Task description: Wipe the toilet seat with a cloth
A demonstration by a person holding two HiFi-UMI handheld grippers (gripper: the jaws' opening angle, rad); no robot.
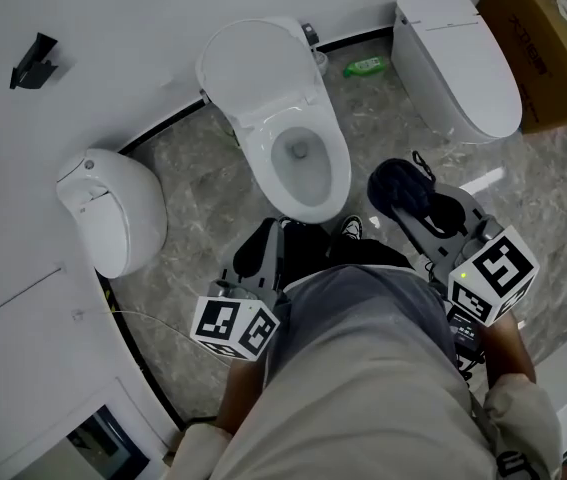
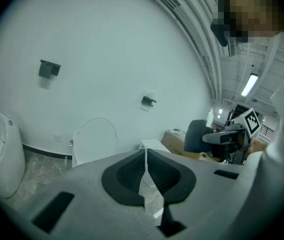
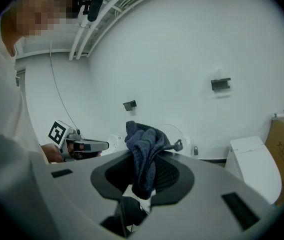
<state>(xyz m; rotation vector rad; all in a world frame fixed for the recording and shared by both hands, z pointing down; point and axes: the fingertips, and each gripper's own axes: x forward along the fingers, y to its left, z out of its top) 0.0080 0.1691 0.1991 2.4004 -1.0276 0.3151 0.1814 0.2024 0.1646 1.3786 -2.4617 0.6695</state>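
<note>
A white toilet (image 1: pixel 298 158) stands ahead with its lid (image 1: pixel 253 63) raised against the wall and the seat ring down around the bowl. My right gripper (image 1: pixel 410 206) is shut on a dark blue cloth (image 1: pixel 398 188), held up in the air to the right of the bowl and apart from it. In the right gripper view the cloth (image 3: pixel 144 151) hangs bunched between the jaws. My left gripper (image 1: pixel 260 251) hovers in front of the bowl's near rim; its jaws are pressed together with nothing between them (image 2: pixel 145 169). Neither gripper touches the seat.
A second closed toilet (image 1: pixel 458 63) stands at the back right beside a cardboard box (image 1: pixel 553 48). A rounded white fixture (image 1: pixel 113 208) sits at the left wall. A green bottle (image 1: pixel 366 66) lies on the marble floor. The person's shoe (image 1: pixel 351 228) is just before the bowl.
</note>
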